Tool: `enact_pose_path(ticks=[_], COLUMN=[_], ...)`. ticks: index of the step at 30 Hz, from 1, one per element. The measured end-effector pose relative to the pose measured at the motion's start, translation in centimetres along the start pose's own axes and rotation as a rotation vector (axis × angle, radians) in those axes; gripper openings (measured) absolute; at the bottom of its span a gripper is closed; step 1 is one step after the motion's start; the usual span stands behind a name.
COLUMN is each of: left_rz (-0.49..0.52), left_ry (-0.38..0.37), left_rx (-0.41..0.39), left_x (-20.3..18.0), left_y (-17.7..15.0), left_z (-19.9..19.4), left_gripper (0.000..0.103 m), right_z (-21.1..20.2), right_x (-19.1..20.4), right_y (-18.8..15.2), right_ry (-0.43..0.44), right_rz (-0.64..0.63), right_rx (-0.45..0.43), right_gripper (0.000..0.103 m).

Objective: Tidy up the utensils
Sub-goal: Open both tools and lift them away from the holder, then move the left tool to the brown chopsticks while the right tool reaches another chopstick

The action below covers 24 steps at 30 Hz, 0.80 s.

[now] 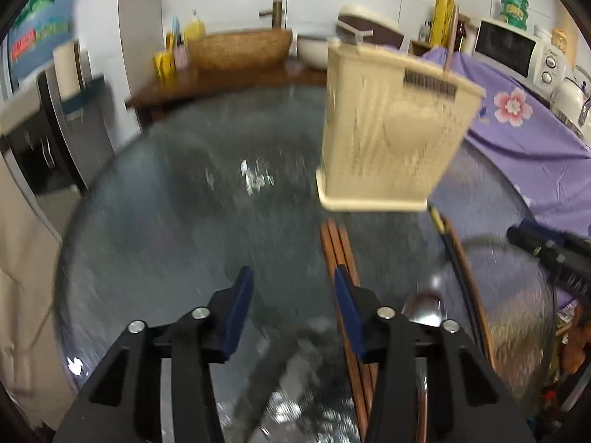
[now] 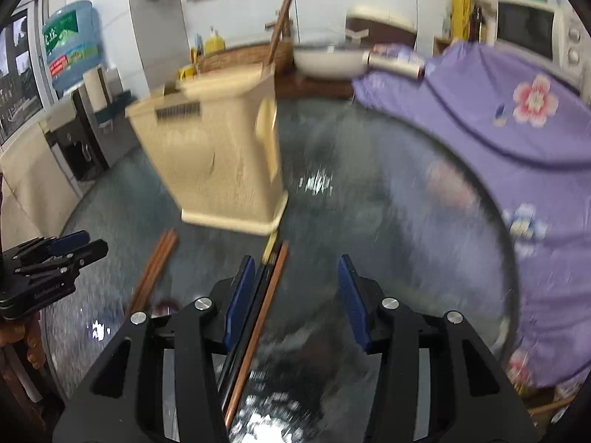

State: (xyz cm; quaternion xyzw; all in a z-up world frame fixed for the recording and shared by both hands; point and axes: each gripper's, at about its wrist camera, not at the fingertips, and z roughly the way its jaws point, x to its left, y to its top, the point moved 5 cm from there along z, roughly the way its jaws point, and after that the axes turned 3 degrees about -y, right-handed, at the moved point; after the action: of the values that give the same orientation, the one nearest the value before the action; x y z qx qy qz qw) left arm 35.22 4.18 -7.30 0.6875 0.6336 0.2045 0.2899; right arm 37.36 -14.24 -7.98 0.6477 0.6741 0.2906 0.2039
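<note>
We see the cream utensil holder (image 1: 391, 125) standing upright on the round glass surface (image 1: 184, 192), one chopstick in it. Just before it lie reddish-brown chopsticks (image 1: 338, 243), a dark pair (image 2: 271, 277) and a metal spoon (image 1: 424, 306). Our left tool (image 1: 293, 310) and right tool (image 2: 297, 299) gape empty.

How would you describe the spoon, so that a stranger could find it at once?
Start at the round glass table and find the beige utensil holder standing on it. Nearer than the holder, chopsticks lie flat on the glass. The spoon lies among them: the only shiny metal piece, with a rounded bowl.
</note>
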Motion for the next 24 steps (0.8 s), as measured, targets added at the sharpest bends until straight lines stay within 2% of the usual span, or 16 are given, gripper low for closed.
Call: enact_pose_path(ticks=[5,10,24], left_rz=[0.006,0.010,0.023], left_ry=[-0.023,-0.030,-0.018], left_rx=[0.039,0.057,0.080], left_x=[-0.6,-1.2,-1.7], left_y=[-1.8,-2.6,-3.2], left_z=[1.0,1.5,2.5], left_gripper=[0.038,0.038,0.036], right_z=[1.5,1.7,1.9], right_x=[1.0,2.0,0.7], right_y=[-3.1,-4.2,-4.3], right_ry=[-0.007,-0.021,-0.065], right_rz=[0.015,-0.012,-0.013], right_rx=[0.059,0.075,0.090], right_gripper=[0.044,0.043,0.042])
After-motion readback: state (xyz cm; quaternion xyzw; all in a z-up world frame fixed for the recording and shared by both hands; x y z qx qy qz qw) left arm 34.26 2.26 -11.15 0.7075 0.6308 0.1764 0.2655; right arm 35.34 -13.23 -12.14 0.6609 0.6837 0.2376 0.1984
